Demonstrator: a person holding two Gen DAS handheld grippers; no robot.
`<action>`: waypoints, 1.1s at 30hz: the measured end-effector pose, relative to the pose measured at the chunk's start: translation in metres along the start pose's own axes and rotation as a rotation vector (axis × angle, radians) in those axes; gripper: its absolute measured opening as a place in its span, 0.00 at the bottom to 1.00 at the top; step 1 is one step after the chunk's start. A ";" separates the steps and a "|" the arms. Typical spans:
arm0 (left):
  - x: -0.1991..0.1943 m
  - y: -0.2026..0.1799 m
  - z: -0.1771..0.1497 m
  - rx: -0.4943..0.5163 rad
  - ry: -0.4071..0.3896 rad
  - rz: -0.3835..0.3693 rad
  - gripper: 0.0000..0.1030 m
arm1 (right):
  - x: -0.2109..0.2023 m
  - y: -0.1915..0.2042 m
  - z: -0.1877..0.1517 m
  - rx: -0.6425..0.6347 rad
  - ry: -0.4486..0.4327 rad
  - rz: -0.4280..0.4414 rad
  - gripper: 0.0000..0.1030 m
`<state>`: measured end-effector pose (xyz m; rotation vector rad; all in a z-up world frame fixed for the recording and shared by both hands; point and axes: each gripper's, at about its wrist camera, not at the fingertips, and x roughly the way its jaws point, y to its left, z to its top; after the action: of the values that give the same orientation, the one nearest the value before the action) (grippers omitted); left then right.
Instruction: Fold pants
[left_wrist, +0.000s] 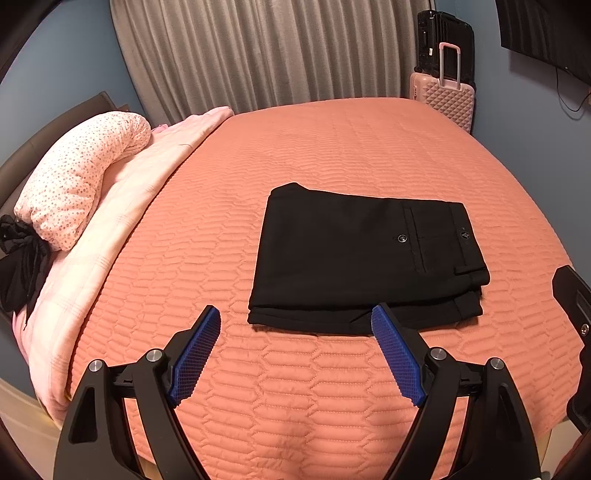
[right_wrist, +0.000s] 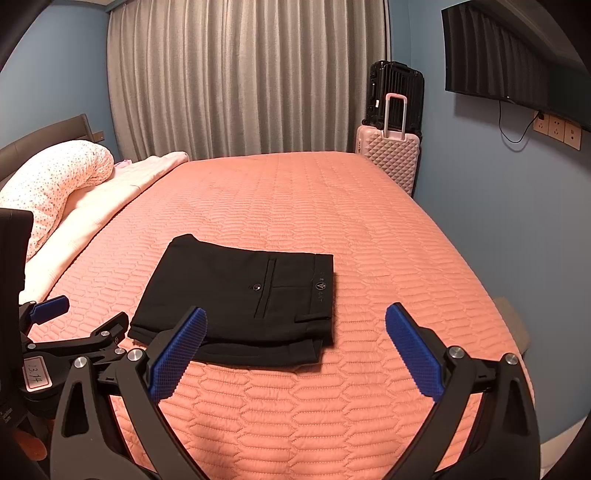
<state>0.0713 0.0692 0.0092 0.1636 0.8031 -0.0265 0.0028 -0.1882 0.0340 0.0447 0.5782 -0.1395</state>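
Observation:
Black pants (left_wrist: 354, 258) lie folded in a flat rectangle on the salmon quilted bedspread (left_wrist: 332, 147), back pocket and waistband up on the right side. They also show in the right wrist view (right_wrist: 240, 295). My left gripper (left_wrist: 295, 321) is open and empty, raised just in front of the pants' near edge. My right gripper (right_wrist: 295, 321) is open and empty, in front of the pants' near right corner. The left gripper's body (right_wrist: 74, 332) shows at the left of the right wrist view.
A spotted pillow (left_wrist: 81, 177) and a pale pink blanket (left_wrist: 122, 206) lie along the bed's left side. A pink suitcase (right_wrist: 388, 155) and a black suitcase (right_wrist: 395, 92) stand past the far right corner. A TV (right_wrist: 509, 62) hangs on the right wall.

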 end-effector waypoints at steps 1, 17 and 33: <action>0.000 0.000 0.000 0.000 -0.001 0.001 0.80 | 0.000 0.000 0.000 0.001 -0.002 -0.003 0.93; 0.000 0.001 0.001 -0.032 0.016 -0.042 0.80 | -0.001 0.000 0.001 0.002 -0.010 0.002 0.93; -0.008 -0.006 0.006 0.032 -0.012 -0.101 0.84 | -0.003 0.000 0.003 -0.002 -0.020 0.002 0.93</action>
<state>0.0699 0.0619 0.0180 0.1525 0.7985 -0.1357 0.0022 -0.1879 0.0382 0.0420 0.5580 -0.1378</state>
